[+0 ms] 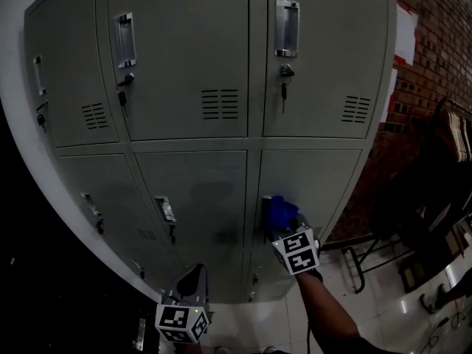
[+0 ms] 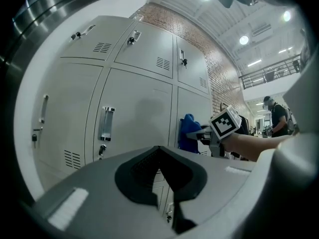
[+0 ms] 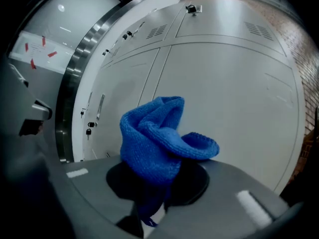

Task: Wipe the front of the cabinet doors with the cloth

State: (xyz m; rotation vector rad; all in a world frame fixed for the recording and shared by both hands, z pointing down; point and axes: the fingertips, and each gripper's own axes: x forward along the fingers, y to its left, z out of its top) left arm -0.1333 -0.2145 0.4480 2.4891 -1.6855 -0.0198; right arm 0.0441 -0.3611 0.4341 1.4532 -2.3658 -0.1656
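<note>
A grey metal cabinet [image 1: 192, 190] with several doors fills the head view. My right gripper [image 1: 286, 226] is shut on a bunched blue knitted cloth [image 1: 279, 212] and holds it against the left edge of the lower right door [image 1: 317, 183]. In the right gripper view the cloth [image 3: 154, 143] bulges out of the gripper [image 3: 159, 180] close to the pale door face [image 3: 234, 98]. My left gripper [image 1: 190, 280] hangs lower, in front of the bottom doors, shut with nothing in it. The left gripper view shows that gripper [image 2: 160, 153], the cloth [image 2: 188, 131] and the right gripper [image 2: 205, 132].
Each door has a metal handle [image 1: 286, 26] and a key in its lock [image 1: 283, 80]. A brick wall [image 1: 435, 57] stands to the cabinet's right, with dark chair frames [image 1: 435, 198] on the white tile floor [image 1: 383, 301]. A person [image 2: 276, 116] stands far off.
</note>
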